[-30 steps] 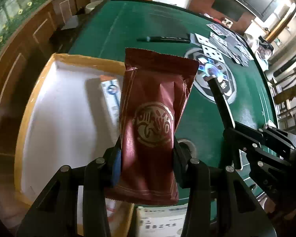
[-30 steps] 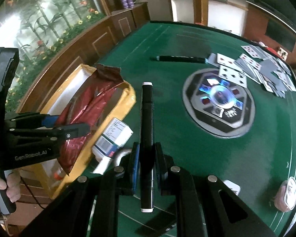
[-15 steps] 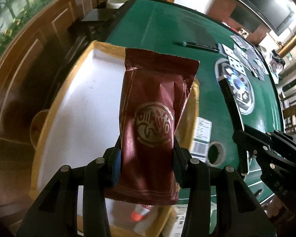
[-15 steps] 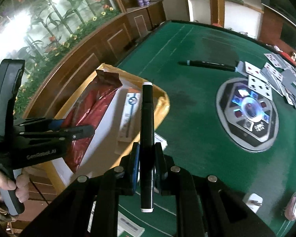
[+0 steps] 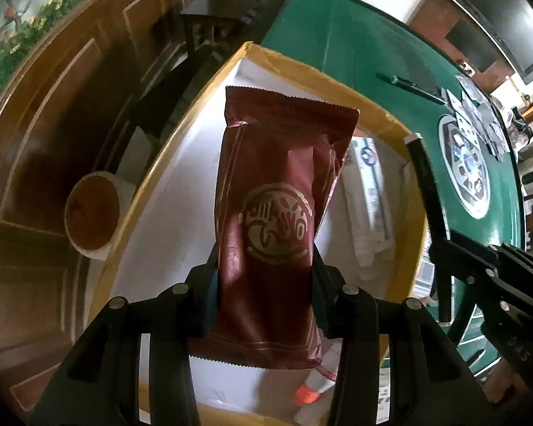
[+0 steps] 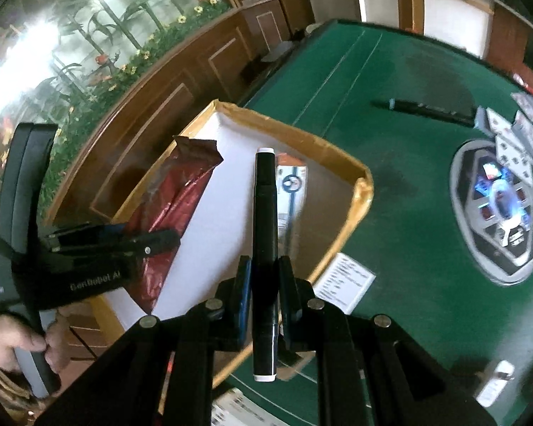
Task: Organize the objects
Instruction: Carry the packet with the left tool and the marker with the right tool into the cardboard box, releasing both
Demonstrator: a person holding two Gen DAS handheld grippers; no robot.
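The left gripper [image 5: 264, 277] was clamped on a red packet [image 5: 277, 213], holding it upright above the white floor of an open box [image 5: 181, 191]. To its right, the right gripper [image 6: 264, 284] was closed tight on a black marker [image 6: 265, 234], also over the box. A white carton [image 6: 293, 191] lay in the box ahead of the marker. Beyond both, a pen [image 6: 430, 108] rested on the green table [image 6: 391, 163].
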